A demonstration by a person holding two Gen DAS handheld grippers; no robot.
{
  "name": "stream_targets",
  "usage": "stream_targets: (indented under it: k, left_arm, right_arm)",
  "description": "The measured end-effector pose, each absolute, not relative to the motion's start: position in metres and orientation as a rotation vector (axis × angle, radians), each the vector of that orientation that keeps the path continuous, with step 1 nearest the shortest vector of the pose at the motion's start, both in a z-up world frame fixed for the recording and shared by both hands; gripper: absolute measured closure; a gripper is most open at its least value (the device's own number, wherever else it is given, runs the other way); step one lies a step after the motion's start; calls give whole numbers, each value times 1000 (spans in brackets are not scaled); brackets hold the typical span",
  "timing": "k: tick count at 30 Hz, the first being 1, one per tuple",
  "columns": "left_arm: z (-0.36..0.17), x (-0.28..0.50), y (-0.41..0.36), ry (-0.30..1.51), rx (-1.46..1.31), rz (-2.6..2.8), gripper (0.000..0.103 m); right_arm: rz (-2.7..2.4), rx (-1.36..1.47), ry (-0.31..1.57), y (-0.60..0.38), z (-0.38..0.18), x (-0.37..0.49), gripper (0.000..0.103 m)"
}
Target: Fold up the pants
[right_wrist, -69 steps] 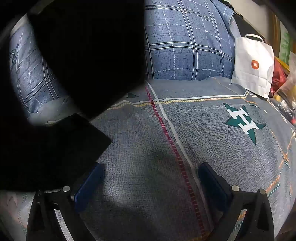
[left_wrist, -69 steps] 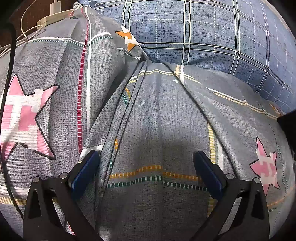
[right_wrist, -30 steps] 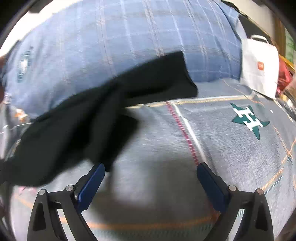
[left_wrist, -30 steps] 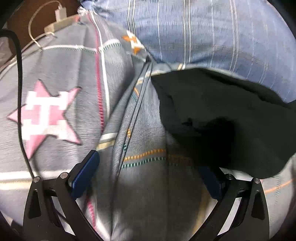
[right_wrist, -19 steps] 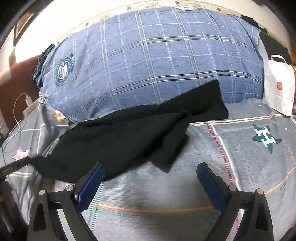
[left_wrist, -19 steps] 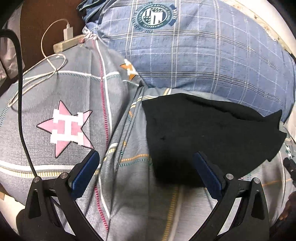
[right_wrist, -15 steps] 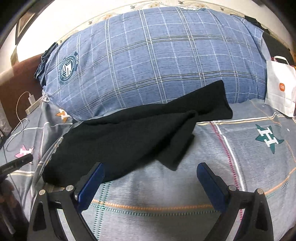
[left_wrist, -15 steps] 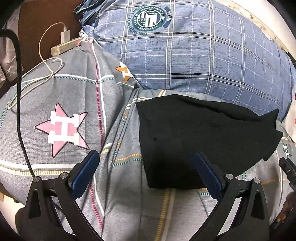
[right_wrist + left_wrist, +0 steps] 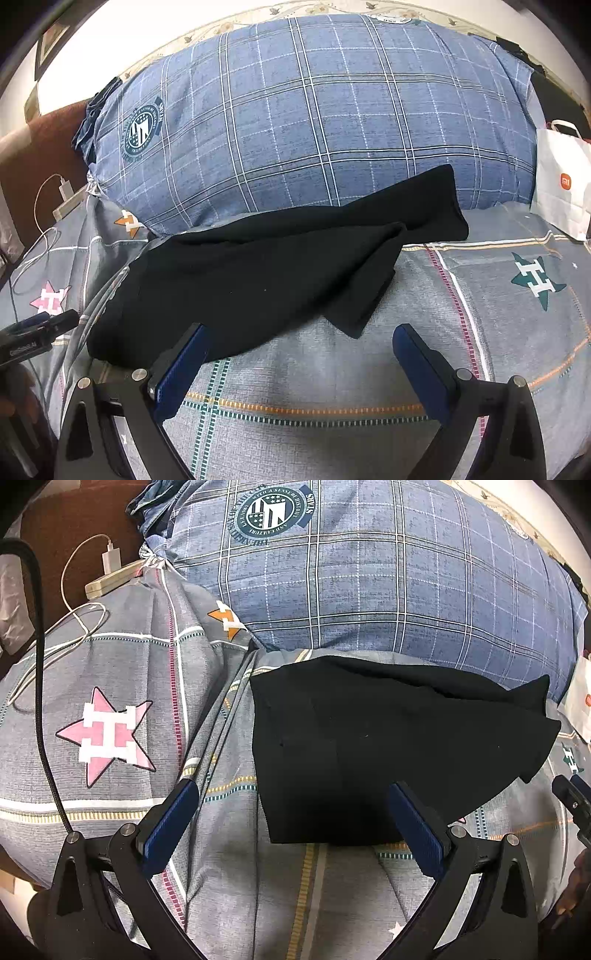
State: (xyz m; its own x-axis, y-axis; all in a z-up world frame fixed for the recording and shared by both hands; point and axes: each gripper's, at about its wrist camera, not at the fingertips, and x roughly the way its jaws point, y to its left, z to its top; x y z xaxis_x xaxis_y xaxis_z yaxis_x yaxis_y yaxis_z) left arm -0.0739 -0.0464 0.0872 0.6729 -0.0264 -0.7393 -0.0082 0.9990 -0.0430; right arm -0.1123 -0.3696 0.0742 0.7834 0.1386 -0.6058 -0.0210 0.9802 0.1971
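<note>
The black pants [image 9: 388,746] lie flat on the grey patterned bedsheet [image 9: 110,664], folded over on themselves, their far edge against the blue plaid pillow. In the right wrist view the pants [image 9: 258,280] stretch from lower left to upper right, with one leg end by the pillow. My left gripper [image 9: 295,812] is open and empty, just short of the pants' near edge. My right gripper [image 9: 299,350] is open and empty, near the pants' near edge. The left gripper's tip also shows in the right wrist view [image 9: 40,328].
A large blue plaid pillow [image 9: 314,122] fills the back. A white paper bag [image 9: 561,184] stands at the right. A white charger cable and power strip [image 9: 107,576] lie at the left, with a black cable [image 9: 40,686] across the sheet.
The pants dropped from the air onto the bed and settled flat. Both grippers pulled back and up from the sheet, so more of the bed and pillow shows.
</note>
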Motion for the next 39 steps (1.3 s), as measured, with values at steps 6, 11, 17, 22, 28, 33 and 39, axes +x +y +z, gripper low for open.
stream_targets:
  k: [6,11,17,22,28,33,39]
  left_arm:
    - [86,-72,-49,834,-35,-9,1]
    - [81,-72,-50,848,-42,-10,1]
    - [76,-73,-48,873,-78,-30,1]
    - [62,-79,-46,923,-144,-67,1]
    - [35,-73,-43,994,-245,-48,1]
    - [26,-65,-51,1017,-281,-42,1]
    - [17,-48,-60,989,-294,-11,1]
  right_arm:
    - [90,176,669,-363,73,-109,4]
    - [93,174,671,-361,70,-108,4]
    - [77,185,687,-366,64,-106,4]
    - [49,189,696,-377,59,-107,4]
    - [11,239,733,-400,47,-104,4]
    - [99,301,737,-395,42,-97,4]
    - [219,351,786,-369,30,-62,16]
